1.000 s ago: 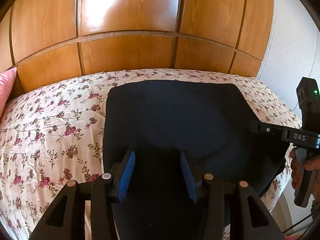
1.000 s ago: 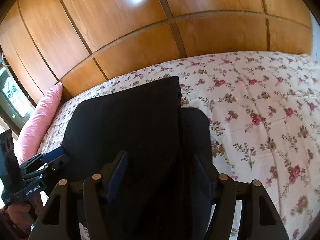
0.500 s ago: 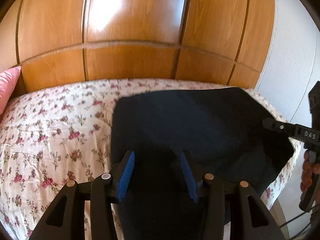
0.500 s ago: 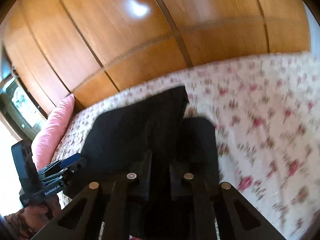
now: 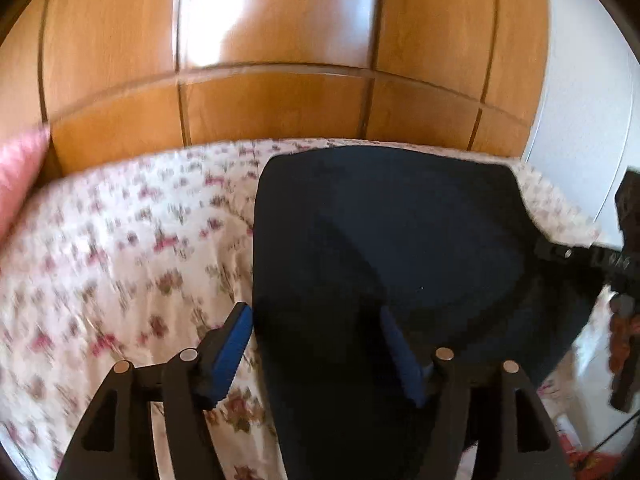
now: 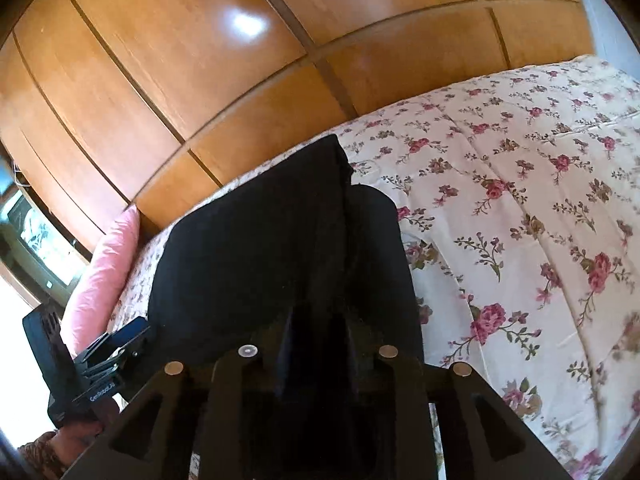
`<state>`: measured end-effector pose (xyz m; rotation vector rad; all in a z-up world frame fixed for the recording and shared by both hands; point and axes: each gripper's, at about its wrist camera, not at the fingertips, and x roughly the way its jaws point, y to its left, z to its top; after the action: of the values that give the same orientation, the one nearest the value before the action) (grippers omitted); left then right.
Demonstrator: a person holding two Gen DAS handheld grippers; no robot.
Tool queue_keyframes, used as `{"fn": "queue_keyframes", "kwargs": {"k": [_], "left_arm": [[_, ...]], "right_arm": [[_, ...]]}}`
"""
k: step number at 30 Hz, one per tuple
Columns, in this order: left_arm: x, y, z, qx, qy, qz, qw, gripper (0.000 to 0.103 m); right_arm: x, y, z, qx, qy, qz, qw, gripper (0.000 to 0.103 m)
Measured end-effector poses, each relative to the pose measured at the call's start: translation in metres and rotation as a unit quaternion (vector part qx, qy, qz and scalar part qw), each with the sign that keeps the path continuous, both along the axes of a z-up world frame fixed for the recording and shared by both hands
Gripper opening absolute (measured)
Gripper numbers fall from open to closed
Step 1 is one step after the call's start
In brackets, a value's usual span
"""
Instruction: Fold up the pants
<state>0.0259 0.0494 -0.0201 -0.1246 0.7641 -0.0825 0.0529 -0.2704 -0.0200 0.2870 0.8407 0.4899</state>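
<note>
Firstly, left wrist view: my left gripper (image 5: 318, 350) has its jaws opening, blue pads (image 5: 232, 346) spread wide. The near edge of the dark pants (image 5: 384, 240) lies between them, and the pads do not press it. The pants lie on the floral bedspread (image 5: 120, 264); open bedspread runs left to a pink pillow (image 5: 18, 172), wood panelling (image 5: 280, 40) behind. At right, the right gripper (image 5: 560, 252) shows blurred lettering I cannot read.

Next, right wrist view: my right gripper (image 6: 316, 332) has its jaws opening from a narrow gap, a fold of pants (image 6: 256, 248) pinched between them. Wide clear bedspread (image 6: 520, 200) lies right. At near left, the left gripper (image 6: 120, 340) reads "GenRobot.AI". The pillow (image 6: 104, 280) sits beyond it.
</note>
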Motion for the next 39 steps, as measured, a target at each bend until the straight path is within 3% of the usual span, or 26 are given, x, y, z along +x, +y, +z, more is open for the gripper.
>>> {"fn": "queue_keyframes", "kwargs": {"k": [3,6,9,12,15,17,20,26,27,30,32,35,39], "left_arm": [[-0.007,0.011,0.011,-0.036,-0.003,0.013,0.9993,0.068],[-0.018,0.009,0.03,-0.02,-0.052,0.018,0.9983,0.067],[-0.014,-0.006,0.028,-0.005,-0.043,-0.015,0.999,0.067],[-0.015,-0.019,0.014,0.019,-0.023,-0.035,0.999,0.067],[-0.023,-0.026,0.008,0.054,-0.031,-0.047,0.9969,0.067],[-0.032,-0.024,0.006,0.053,-0.032,-0.061,0.9962,0.068],[-0.045,-0.017,-0.002,0.047,-0.036,-0.071,0.9957,0.072],[-0.05,0.006,0.008,-0.028,-0.031,-0.078,0.9961,0.072],[-0.049,0.013,0.016,-0.038,-0.042,-0.068,0.996,0.072],[-0.043,0.031,0.034,-0.075,-0.065,-0.046,0.994,0.072],[-0.035,0.039,0.037,-0.09,-0.061,-0.033,0.9935,0.072],[-0.012,0.052,0.03,-0.133,-0.021,-0.025,0.9905,0.072],[0.014,0.067,0.003,-0.24,0.056,-0.025,0.969,0.072]], "right_arm": [[-0.01,0.0,0.024,-0.078,-0.053,-0.044,0.995,0.036],[-0.024,0.0,0.047,-0.063,-0.096,-0.044,0.992,0.036],[-0.034,0.019,0.056,-0.058,-0.105,0.015,0.993,0.036],[-0.041,0.045,0.047,-0.085,-0.103,0.064,0.989,0.036],[-0.045,0.061,0.024,-0.129,-0.077,0.09,0.984,0.036],[-0.05,0.06,0.011,-0.148,-0.065,0.103,0.981,0.034],[-0.063,0.05,0.007,-0.149,-0.083,0.117,0.978,0.034],[-0.062,0.036,0.017,-0.118,-0.075,0.1,0.985,0.034],[-0.06,0.032,0.022,-0.106,-0.074,0.094,0.987,0.04],[-0.058,0.019,0.035,-0.089,-0.084,0.057,0.991,0.076],[-0.052,0.006,0.041,-0.079,-0.085,0.033,0.993,0.079],[-0.034,-0.011,0.042,-0.057,-0.055,0.006,0.997,0.085],[-0.007,-0.032,0.031,-0.021,0.02,-0.015,0.999,0.088]]}}
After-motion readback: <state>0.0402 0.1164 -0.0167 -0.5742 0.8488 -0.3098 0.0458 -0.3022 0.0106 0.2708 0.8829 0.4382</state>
